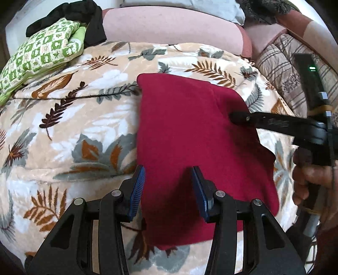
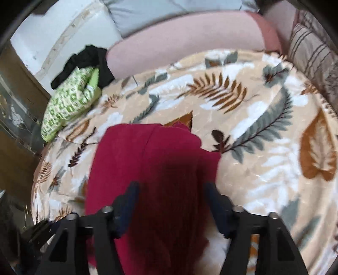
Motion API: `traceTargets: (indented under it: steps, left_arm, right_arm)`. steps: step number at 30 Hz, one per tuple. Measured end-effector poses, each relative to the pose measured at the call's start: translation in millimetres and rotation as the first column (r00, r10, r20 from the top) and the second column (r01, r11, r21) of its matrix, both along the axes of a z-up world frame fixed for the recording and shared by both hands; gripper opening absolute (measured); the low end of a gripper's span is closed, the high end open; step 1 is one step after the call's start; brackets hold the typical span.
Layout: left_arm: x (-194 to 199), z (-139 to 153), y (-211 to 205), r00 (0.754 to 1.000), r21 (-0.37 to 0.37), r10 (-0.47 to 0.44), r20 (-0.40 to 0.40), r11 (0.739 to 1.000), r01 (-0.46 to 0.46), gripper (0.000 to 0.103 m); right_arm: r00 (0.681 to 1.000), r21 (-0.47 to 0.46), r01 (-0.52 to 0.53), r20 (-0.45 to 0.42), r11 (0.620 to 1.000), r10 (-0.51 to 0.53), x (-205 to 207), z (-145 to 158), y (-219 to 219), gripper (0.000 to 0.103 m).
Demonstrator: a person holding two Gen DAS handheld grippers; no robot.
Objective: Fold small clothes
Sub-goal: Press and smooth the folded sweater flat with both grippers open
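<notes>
A dark red garment (image 1: pixel 190 135) lies partly folded on a leaf-patterned blanket (image 1: pixel 69 127). My left gripper (image 1: pixel 169 179) is open, its blue pads either side of the garment's near part, holding nothing. My right gripper (image 1: pixel 238 117) reaches in from the right over the garment's right edge; from this side I cannot tell its jaws. In the right wrist view the red garment (image 2: pixel 147 158) lies under my right gripper (image 2: pixel 171 190), whose fingers stand wide apart above it, blurred by motion. A fold line runs down the cloth.
A green-and-white patterned cloth (image 1: pixel 42 52) and a black garment (image 1: pixel 84 14) lie at the blanket's far left. A pink cushion (image 1: pixel 173 27) runs along the back. Striped bedding (image 1: pixel 285 69) lies at the right. A hand (image 1: pixel 312 184) holds the right gripper's handle.
</notes>
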State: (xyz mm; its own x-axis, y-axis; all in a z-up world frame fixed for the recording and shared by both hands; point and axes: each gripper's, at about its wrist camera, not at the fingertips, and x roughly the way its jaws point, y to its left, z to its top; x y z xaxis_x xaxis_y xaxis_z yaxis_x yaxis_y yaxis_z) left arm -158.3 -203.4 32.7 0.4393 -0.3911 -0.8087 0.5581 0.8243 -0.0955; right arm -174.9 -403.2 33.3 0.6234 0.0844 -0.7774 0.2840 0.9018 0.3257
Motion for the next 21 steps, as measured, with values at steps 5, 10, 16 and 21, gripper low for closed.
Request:
traceTargets:
  steps: [5,10,16,21]
  left_arm:
    - [5,-7,-8,1.000,0.011,-0.007,0.017,1.000,0.007,0.045]
    - [5,-7,-14,0.999,0.031,-0.004,0.039,1.000,0.002,0.047]
    - [6,-10,-9,1.000,0.024,0.010,0.024,1.000,-0.010,0.047]
    - [4,-11,-8,0.999,0.024,0.022,0.025,0.999,-0.023,0.048]
  right_arm:
    - [0.999,-0.178,-0.005,-0.036,0.984,-0.001,27,-7,-2,0.019]
    - [0.999,-0.206,0.015,-0.046,0.978,-0.025,37,-21,-13,0.020]
    - [1.000,-0.129,0.015,-0.004,0.992,-0.015,4,11,-5,0.023]
    - [0.997,-0.126,-0.069,0.037,0.990,0.074,-33,20,32,0.024]
